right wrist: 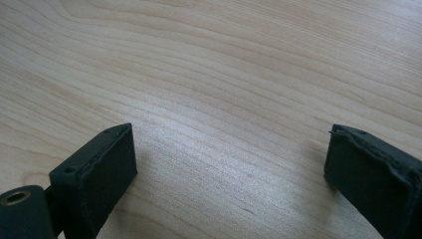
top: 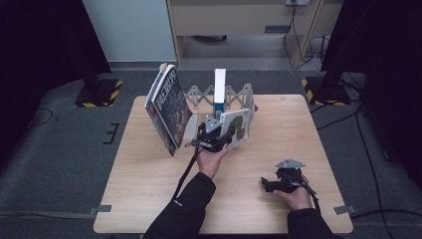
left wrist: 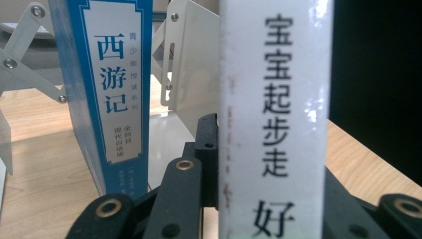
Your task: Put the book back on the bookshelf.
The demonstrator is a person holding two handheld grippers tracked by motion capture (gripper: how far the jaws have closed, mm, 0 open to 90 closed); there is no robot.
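Pale wooden surface carries a folding rack; just before it the left tool pinches a white-spined book, stiff, light, glossy, best gripped near the spine. Right tool rests spread, empty.

The left forearm, in a dark sleeve, reaches forward from the bottom edge toward the middle of the scene, its hand turned palm-up under the left hand-held gripper, whose cable trails back along the sleeve. In the left gripper view its black jaws are closed from both sides on a flat, upright item. The right hand sits low and near the body, cupping the right hand-held gripper, which points leftward; its jaws stand wide apart with nothing between them.
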